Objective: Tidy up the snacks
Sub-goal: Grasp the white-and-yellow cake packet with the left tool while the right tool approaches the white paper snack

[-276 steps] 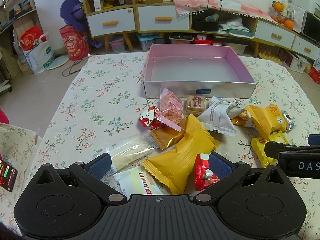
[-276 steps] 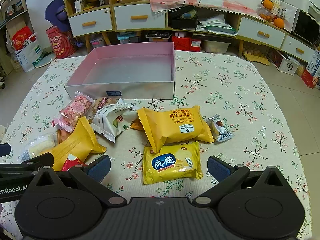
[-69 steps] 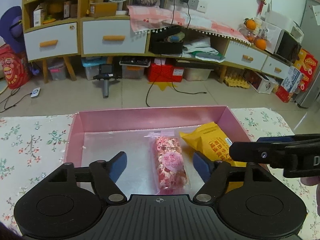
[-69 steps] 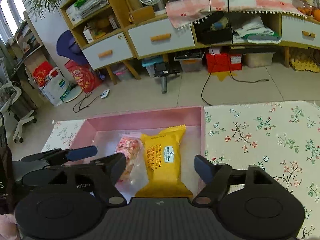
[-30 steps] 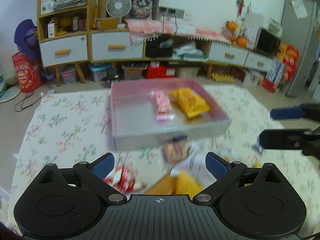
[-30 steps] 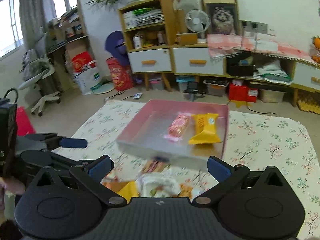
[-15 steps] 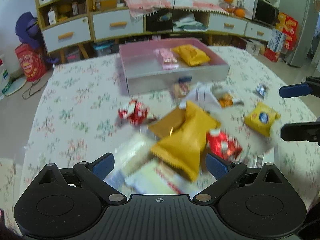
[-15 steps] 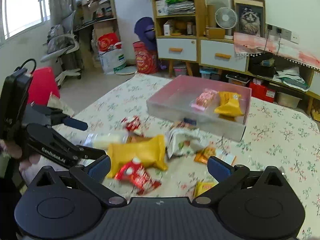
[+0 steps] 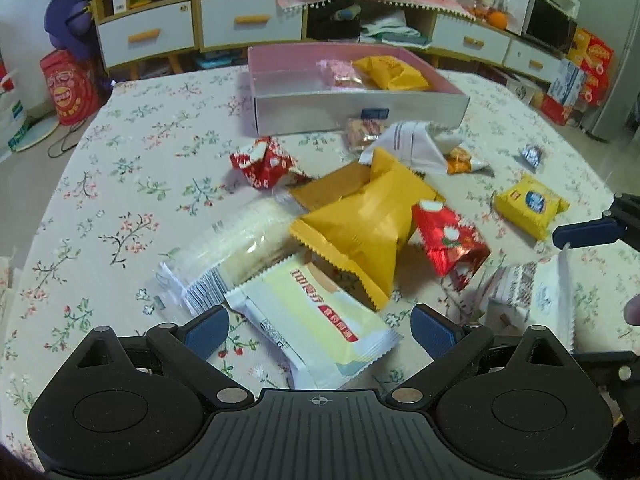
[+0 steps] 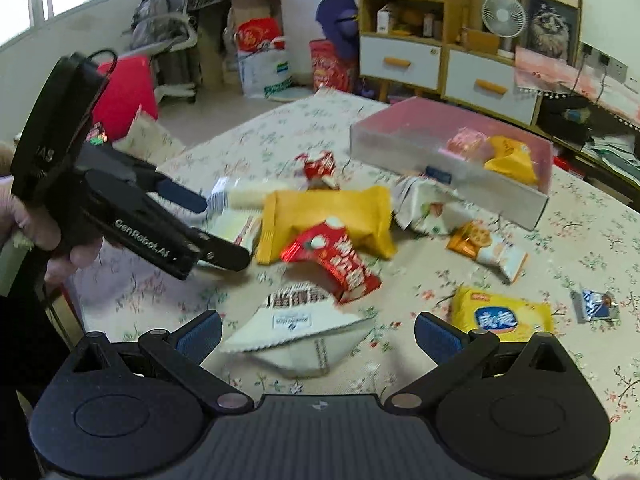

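Down on the flowered tablecloth (image 9: 120, 168) the snacks lay in a loose heap, in front of the pink box (image 9: 360, 108). Inside that box sat a pink packet (image 9: 340, 72) and a yellow packet (image 9: 390, 72), side by side. The left gripper (image 9: 320, 326) hung over the near end of the heap with its jaws spread wide and nothing between them; a pale yellow wafer packet (image 9: 316, 320) lay on the cloth under the gap. Behind it were a clear wrapped cake roll (image 9: 236, 236), a big orange-yellow bag (image 9: 360, 224) and a red packet (image 9: 448, 236), overlapping one another. The right gripper (image 10: 318, 336) was likewise wide open and empty, above a white packet (image 10: 300, 328) with dark lettering. To its right lay a small yellow biscuit pack (image 10: 502, 316), apart from the heap, and farther right a little blue-and-silver sweet (image 10: 596, 304). A hand (image 10: 24, 220) held the left gripper's handle at the edge of the right camera's view.
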The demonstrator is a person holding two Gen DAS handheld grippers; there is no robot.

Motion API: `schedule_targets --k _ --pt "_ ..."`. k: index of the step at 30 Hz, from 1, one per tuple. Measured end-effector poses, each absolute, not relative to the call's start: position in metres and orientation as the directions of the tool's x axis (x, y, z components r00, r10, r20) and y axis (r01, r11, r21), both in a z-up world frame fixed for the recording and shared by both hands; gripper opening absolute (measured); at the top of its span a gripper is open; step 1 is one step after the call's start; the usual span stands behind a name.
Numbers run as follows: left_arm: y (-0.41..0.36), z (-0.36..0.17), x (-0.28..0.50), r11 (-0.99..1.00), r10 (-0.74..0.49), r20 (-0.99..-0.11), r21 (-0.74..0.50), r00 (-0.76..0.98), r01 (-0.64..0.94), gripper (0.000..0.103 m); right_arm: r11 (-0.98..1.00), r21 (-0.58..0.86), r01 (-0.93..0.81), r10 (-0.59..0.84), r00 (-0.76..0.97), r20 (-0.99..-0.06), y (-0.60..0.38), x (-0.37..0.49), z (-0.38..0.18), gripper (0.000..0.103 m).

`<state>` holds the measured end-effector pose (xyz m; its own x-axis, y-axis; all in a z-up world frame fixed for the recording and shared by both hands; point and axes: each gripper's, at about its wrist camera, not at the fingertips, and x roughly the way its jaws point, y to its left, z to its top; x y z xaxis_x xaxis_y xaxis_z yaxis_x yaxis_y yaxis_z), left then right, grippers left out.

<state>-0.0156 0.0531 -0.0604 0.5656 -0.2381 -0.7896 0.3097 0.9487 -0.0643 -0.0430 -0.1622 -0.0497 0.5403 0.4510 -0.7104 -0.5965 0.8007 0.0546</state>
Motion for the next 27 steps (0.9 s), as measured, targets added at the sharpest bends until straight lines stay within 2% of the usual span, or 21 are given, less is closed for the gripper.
schedule_targets --k 3,12,16,21,27 --pt "0.052 -0.066 -0.014 0.951 -0.218 -0.796 -0.045 0.564 0.305 0.095 0.800 0.046 -0.598 0.441 0.534 -0.721 -0.159 -0.042 -0.056 0.077" --pt "0.060 -0.067 -0.017 0.951 -0.152 -0.811 0.034 0.564 0.306 0.073 0.806 0.004 -0.592 0.403 0.543 -0.737 -0.156 -0.041 -0.068 0.077" --pt "0.067 -0.065 -0.019 0.951 -0.155 -0.810 0.032 0.565 0.306 0.071 0.806 0.011 -0.592 0.404 0.536 -0.741 -0.155 -0.039 -0.069 0.077" --pt "0.067 -0.064 -0.019 0.945 -0.234 -0.788 -0.046 0.570 0.324 0.075 0.796 0.041 -0.603 0.426 0.512 -0.746 -0.152 -0.038 -0.071 0.077" --pt "0.060 -0.071 -0.014 0.946 -0.208 -0.774 -0.004 0.598 0.324 0.075 0.790 0.036 -0.612 0.428 0.508 -0.748 -0.147 -0.039 -0.074 0.075"
